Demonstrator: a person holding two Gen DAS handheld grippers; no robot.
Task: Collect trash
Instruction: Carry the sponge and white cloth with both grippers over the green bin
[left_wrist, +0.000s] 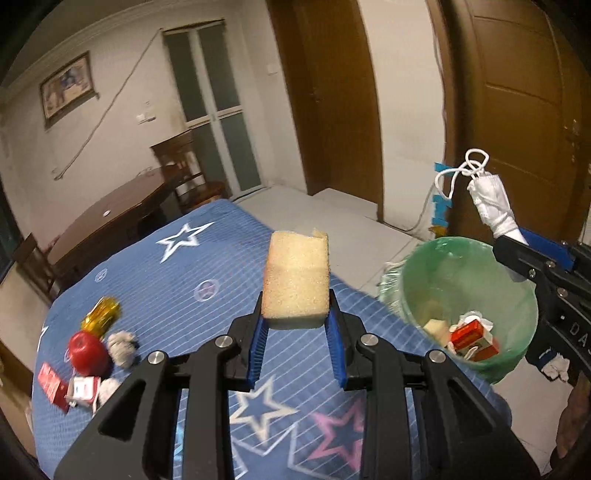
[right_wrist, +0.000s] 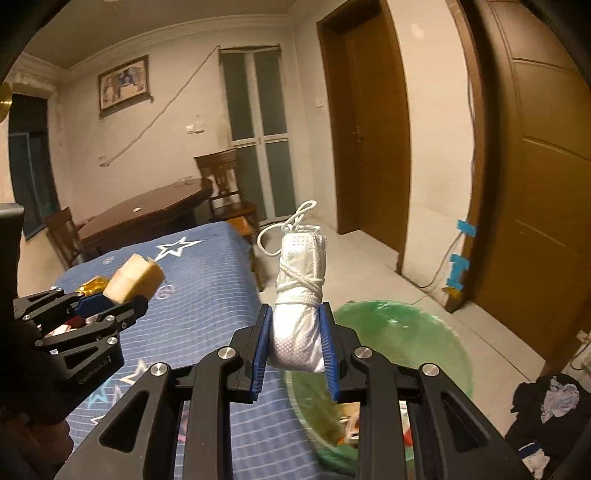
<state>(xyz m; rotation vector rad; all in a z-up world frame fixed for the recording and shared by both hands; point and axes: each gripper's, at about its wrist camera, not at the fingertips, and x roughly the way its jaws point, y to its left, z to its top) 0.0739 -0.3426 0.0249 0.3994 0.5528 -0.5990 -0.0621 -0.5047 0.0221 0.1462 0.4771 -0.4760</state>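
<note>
My left gripper (left_wrist: 295, 321) is shut on a yellow sponge (left_wrist: 296, 280), held above the blue star-patterned bed (left_wrist: 207, 258). My right gripper (right_wrist: 296, 325) is shut on a rolled white face mask (right_wrist: 301, 295) tied with its ear loops, raised over the rim of the green-lined trash bin (right_wrist: 424, 332). In the left wrist view the mask (left_wrist: 493, 206) and right gripper (left_wrist: 517, 243) hang above the bin (left_wrist: 469, 295), which holds a red carton and scraps. The left gripper (right_wrist: 122, 299) with the sponge (right_wrist: 135, 280) shows at the left of the right wrist view.
On the bed's left end lie a red apple (left_wrist: 88, 350), a gold wrapper (left_wrist: 101, 314), a crumpled paper ball (left_wrist: 122, 347) and red-and-white cartons (left_wrist: 70, 387). Behind stand a dark wooden table (left_wrist: 110, 218), a chair (left_wrist: 184, 166) and brown doors (left_wrist: 517, 110). Dark clothes (right_wrist: 546, 417) lie on the floor.
</note>
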